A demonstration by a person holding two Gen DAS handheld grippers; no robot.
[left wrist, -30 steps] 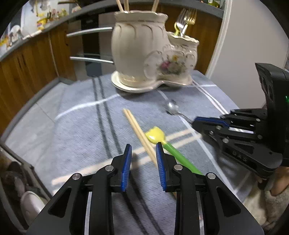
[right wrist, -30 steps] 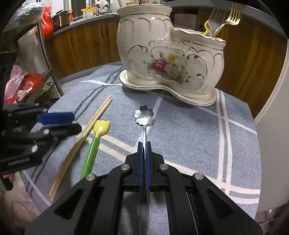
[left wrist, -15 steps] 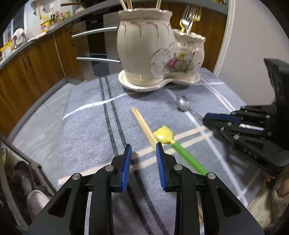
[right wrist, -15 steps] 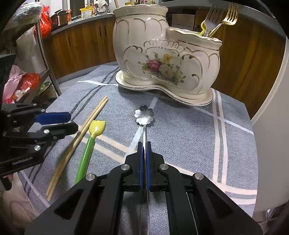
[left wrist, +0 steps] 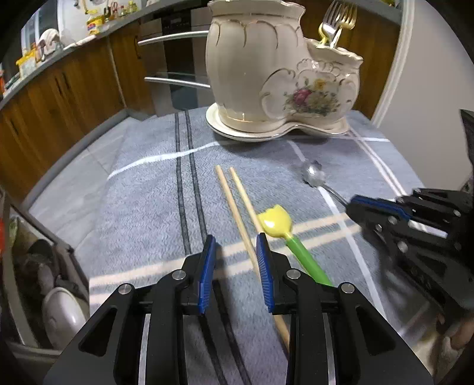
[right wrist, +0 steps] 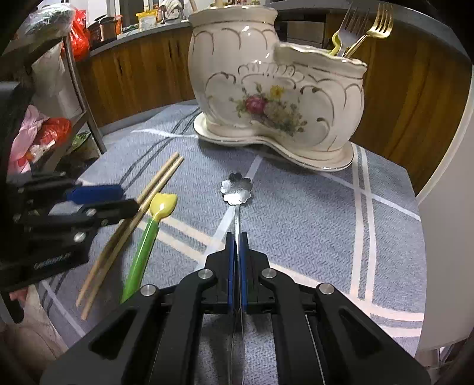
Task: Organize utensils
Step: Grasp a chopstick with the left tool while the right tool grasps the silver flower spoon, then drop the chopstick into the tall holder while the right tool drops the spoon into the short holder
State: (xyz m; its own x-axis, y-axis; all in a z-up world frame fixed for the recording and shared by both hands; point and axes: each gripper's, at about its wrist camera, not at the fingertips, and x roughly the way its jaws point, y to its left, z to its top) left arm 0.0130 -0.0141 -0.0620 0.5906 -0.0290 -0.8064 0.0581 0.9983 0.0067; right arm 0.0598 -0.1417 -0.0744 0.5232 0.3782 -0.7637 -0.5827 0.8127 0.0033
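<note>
My right gripper (right wrist: 236,251) pinches the shiny flower-shaped metal spoon (right wrist: 236,189), my left gripper (left wrist: 235,260) is spread over two wooden chopsticks (left wrist: 237,204); next I lift it into the cream flowered holder (right wrist: 275,97).

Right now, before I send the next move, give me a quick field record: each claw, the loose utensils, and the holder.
left claw: open, around the wooden chopsticks, not gripping
right claw: shut on the silver spoon handle
spoon bowl: flower-shaped, resting on the grey cloth
green and yellow spoon: lying beside the chopsticks
ceramic holder: upright at the back, forks in its lower compartment
</note>
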